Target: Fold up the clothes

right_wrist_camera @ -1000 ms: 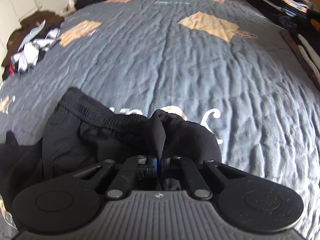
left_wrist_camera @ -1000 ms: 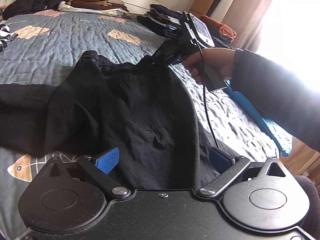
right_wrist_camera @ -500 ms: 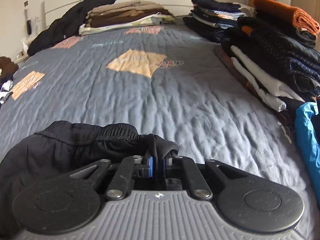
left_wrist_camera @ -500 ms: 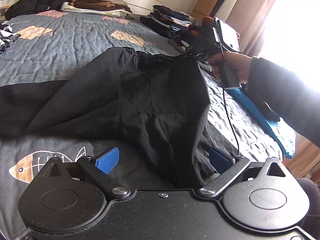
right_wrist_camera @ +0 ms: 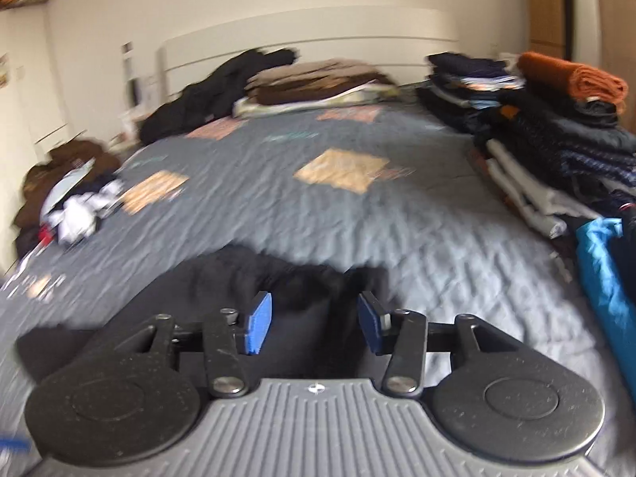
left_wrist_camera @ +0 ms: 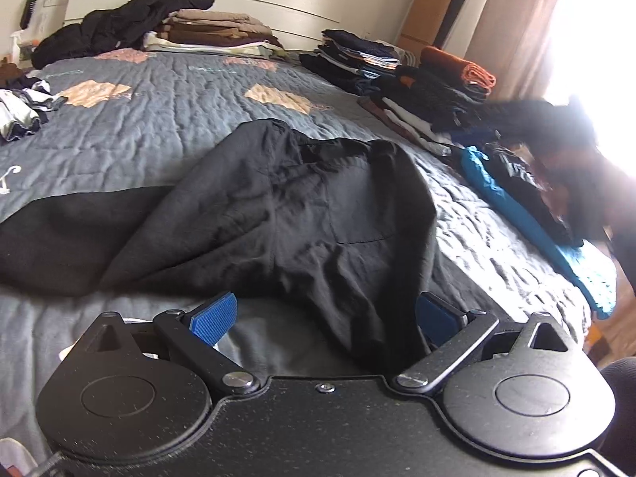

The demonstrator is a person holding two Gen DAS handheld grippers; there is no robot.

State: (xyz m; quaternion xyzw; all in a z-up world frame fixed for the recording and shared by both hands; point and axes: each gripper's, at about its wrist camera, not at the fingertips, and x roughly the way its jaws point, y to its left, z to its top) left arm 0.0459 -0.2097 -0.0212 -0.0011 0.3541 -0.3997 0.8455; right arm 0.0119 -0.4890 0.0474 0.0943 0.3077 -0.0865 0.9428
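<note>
The black trousers (left_wrist_camera: 302,214) lie on the grey quilted bed (left_wrist_camera: 167,119), near its foot. Their waistband (left_wrist_camera: 330,147) points toward the headboard (left_wrist_camera: 222,4), and the seat and one leg run back along that line toward the left wrist camera, where the cloth passes between the pads of the left gripper (left_wrist_camera: 322,316). A second leg (left_wrist_camera: 67,234) branches off sideways to the left edge of that view, so the garment lies in a rough L. A back pocket seam shows near the right side of the seat.

The left gripper is spread wide; the cloth lies close against its right pad and clear of the left one, and neither pad presses on it. The right gripper (right_wrist_camera: 314,328) has just been opening and now stands half spread above the waistband end, with the black cloth seen through the gap below and nothing pinched.

Folded stacks (left_wrist_camera: 413,91) line the right edge of the bed, topped by an orange roll (right_wrist_camera: 572,79), with a blue garment (left_wrist_camera: 532,230) at their near end. Another folded pile (left_wrist_camera: 214,33) and a black heap (left_wrist_camera: 119,24) lie against the headboard. Loose clothes (left_wrist_camera: 20,109) lie at the left edge.

The right wrist view is smeared by motion. In the left view, the right hand is only a dark blur against the glaring window (left_wrist_camera: 596,39), and the trousers' hem ends are cut off from view.
</note>
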